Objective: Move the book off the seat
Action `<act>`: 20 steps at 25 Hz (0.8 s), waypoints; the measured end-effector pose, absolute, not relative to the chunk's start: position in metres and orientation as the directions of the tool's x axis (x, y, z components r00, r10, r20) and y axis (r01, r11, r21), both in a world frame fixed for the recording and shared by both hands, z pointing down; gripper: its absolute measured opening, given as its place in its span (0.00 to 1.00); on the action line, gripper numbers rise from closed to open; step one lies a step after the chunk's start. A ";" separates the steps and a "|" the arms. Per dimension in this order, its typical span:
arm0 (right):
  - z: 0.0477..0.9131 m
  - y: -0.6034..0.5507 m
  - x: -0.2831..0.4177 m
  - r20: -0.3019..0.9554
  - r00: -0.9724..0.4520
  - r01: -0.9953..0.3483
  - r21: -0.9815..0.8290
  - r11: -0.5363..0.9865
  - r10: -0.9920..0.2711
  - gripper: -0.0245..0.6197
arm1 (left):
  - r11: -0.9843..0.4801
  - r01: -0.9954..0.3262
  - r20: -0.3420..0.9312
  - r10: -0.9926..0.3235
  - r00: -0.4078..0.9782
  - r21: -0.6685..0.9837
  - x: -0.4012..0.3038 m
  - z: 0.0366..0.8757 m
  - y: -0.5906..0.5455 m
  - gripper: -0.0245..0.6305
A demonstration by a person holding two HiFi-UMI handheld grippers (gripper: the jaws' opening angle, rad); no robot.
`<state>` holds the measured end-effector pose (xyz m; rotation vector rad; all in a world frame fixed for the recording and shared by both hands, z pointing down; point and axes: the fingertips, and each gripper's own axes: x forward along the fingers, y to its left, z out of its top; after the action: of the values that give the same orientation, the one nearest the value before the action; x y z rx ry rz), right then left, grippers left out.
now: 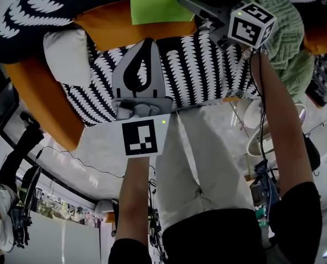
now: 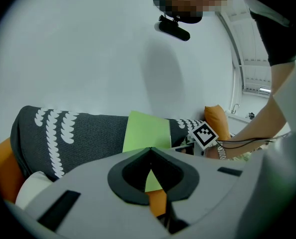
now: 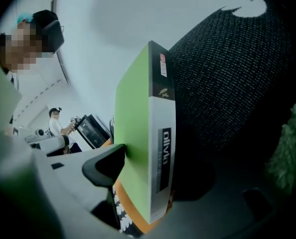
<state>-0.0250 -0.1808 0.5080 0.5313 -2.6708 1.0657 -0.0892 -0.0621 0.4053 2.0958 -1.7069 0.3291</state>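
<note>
A green-covered book (image 1: 162, 1) with a grey spine (image 3: 163, 158) stands upright on the sofa seat against a dark patterned back cushion (image 3: 227, 73). My right gripper (image 3: 160, 173) straddles it with the jaws wide. The left jaw's tip is at the green cover, while the right jaw is lost in shadow beyond the spine. In the head view the right gripper (image 1: 194, 5) reaches the book from the right. My left gripper (image 1: 148, 42) hovers over the black-and-white seat cushion (image 1: 207, 70), short of the book (image 2: 148, 131). It is shut, with its tips meeting (image 2: 150, 151) and nothing held.
The sofa has an orange frame (image 1: 42, 103), a white pillow (image 1: 64, 56) at the left and a green knitted throw (image 1: 284, 37) at the right. Cables lie on the pale floor (image 1: 86, 164). Another person sits at a monitor (image 3: 56, 121) in the distance.
</note>
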 end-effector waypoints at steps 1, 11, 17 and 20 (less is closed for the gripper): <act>0.508 -0.180 -0.032 0.332 -0.912 -0.404 -0.618 0.674 -0.242 0.47 | -0.157 -0.972 0.436 -0.873 0.219 0.173 -0.096 0.406 -0.061 0.05; 0.498 -0.176 -0.055 0.336 -0.916 -0.385 -0.590 0.709 -0.218 0.45 | -0.136 -0.976 0.430 -0.881 0.199 0.172 -0.115 0.403 -0.058 0.05; 0.489 -0.157 -0.071 0.339 -0.923 -0.362 -0.599 0.715 -0.184 0.37 | -0.139 -0.974 0.428 -0.881 0.203 0.177 -0.126 0.398 -0.052 0.05; 0.472 -0.145 -0.078 0.326 -0.930 -0.341 -0.607 0.718 -0.166 0.32 | -0.145 -0.974 0.420 -0.884 0.206 0.173 -0.129 0.385 -0.047 0.05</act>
<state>-0.0781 -0.1447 0.4723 0.4025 -2.6755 1.0170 -0.1295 -0.0472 0.3848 2.0863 -1.7284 0.3047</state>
